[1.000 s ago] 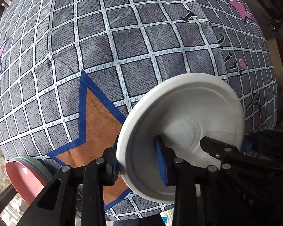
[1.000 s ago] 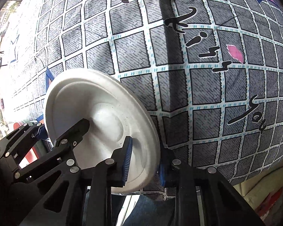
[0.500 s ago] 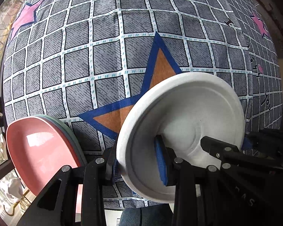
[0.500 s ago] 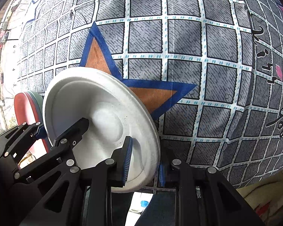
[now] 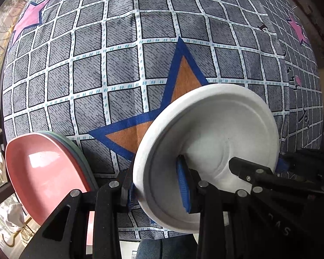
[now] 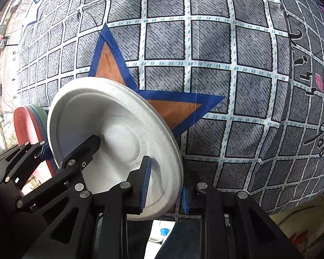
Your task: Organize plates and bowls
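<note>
A white plate (image 5: 216, 138) is held in the air between both grippers, above the table's near edge. My left gripper (image 5: 157, 190) is shut on its left rim. My right gripper (image 6: 164, 190) is shut on its right rim (image 6: 172, 172). The right gripper's fingers (image 5: 248, 172) also show in the left wrist view, and the left gripper's fingers (image 6: 43, 149) in the right wrist view. A stack of plates with a pink plate (image 5: 45, 172) on top and green ones beneath lies at the left, near the table edge; it also shows in the right wrist view (image 6: 26, 125).
The table wears a grey checked cloth (image 5: 118, 54) with an orange star (image 5: 183, 82) under the white plate and pink stars (image 5: 28, 21) farther off. The near table edge (image 5: 129, 237) runs just below the grippers. A window lies at the left.
Both grippers have carried the white plate leftward over the cloth. The orange star and the pink-topped stack have come further into view and closer.
</note>
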Tool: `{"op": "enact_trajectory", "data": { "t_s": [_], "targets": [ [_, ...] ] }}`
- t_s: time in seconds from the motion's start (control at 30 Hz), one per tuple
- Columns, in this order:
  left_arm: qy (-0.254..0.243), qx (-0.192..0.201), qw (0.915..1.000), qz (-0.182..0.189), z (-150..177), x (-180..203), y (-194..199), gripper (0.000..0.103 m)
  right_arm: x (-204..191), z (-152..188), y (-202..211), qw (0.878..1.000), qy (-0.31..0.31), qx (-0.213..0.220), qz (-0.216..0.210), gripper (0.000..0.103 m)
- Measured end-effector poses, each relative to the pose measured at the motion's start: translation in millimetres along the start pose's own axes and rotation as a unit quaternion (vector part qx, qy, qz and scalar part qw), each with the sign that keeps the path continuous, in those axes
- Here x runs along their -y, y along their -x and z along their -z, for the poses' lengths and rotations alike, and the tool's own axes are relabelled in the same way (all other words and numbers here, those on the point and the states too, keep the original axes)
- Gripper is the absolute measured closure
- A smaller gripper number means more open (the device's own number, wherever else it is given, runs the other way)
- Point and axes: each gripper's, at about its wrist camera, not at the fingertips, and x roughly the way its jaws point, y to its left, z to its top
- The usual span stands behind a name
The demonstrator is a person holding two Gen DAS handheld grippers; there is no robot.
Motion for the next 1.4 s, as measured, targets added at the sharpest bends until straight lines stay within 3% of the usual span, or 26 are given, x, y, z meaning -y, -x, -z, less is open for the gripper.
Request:
{"op": "enact_trajectory", "data": {
  "t_s": [1.4],
  "targets": [
    [-0.004,-0.009,1.0000,0.003,6.0,-0.7,5.7,0.068,-6.3,7.6,1.4,1.000,0.011,-0.007,0.007,0.076]
  ]
}}
